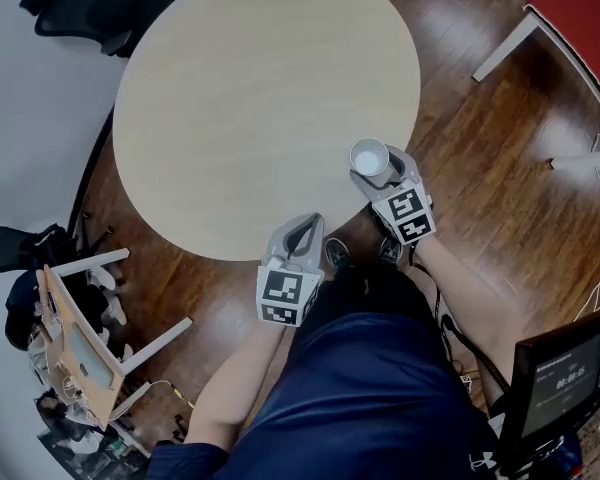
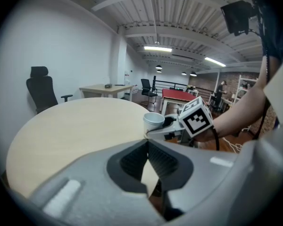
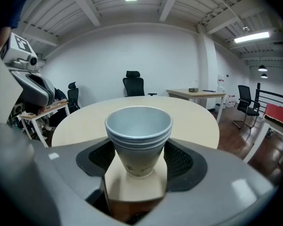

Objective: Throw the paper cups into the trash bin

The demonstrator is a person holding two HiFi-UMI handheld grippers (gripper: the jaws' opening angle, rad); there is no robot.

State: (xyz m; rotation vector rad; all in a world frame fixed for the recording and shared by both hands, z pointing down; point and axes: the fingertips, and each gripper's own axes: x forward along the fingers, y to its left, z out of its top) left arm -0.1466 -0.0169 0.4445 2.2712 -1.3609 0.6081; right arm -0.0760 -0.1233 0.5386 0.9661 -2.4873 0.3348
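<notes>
A stack of nested white paper cups (image 1: 370, 158) stands upright at the near right edge of the round beige table (image 1: 240, 98). My right gripper (image 1: 382, 170) is shut on the stack, one pad on each side of it. In the right gripper view the cups (image 3: 139, 135) fill the gap between the jaws of the right gripper (image 3: 139, 161), with the table's edge under them. My left gripper (image 1: 300, 230) hovers at the table's near edge, left of the cups, shut and holding nothing. From the left gripper (image 2: 147, 144) view, the cups (image 2: 153, 121) show ahead to the right. No trash bin is in view.
Dark wooden floor (image 1: 500, 168) surrounds the table. A red table (image 1: 580, 18) stands at the far right and a black office chair (image 1: 90, 8) at the far left. A wooden frame with white legs (image 1: 80, 338) lies at the lower left, a monitor (image 1: 565, 378) at the lower right.
</notes>
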